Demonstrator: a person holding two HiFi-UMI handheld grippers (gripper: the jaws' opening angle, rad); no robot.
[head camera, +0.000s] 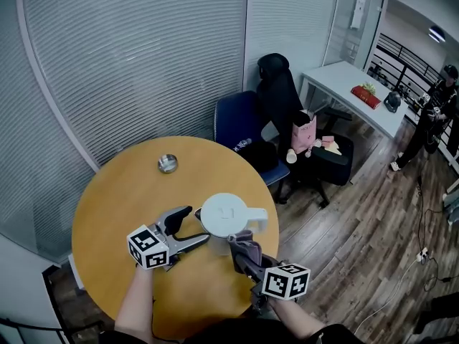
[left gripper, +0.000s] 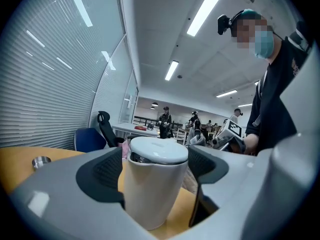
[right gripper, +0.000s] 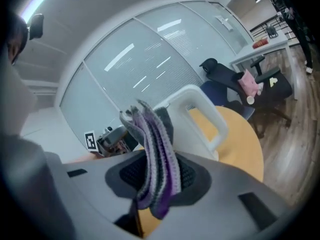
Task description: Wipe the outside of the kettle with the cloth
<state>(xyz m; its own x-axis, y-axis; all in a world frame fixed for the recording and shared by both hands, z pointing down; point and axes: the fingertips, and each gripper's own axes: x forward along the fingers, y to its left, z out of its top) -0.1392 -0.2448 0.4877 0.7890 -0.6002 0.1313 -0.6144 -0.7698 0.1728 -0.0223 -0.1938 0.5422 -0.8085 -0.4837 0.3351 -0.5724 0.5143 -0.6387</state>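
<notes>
My left gripper (head camera: pixel 193 226) is open, with the white kettle (head camera: pixel 228 215) sitting between its jaws, over toward the right side of the round desk (head camera: pixel 122 192). My right gripper (head camera: pixel 242 253) is clamped on the purple-grey cloth (right gripper: pixel 156 154), right by the kettle's handle. A little metal dish (head camera: pixel 167 163) sits well apart, and a blue chair (head camera: pixel 240 120) is just beyond the desk.

Both forearms (head camera: pixel 136 303) reach in over the near edge of the desk (head camera: pixel 118 192). The left tool (head camera: pixel 192 226) has its jaws spread wide; the right tool (head camera: pixel 245 259) clamps the cloth (right gripper: pixel 156 154).
</notes>
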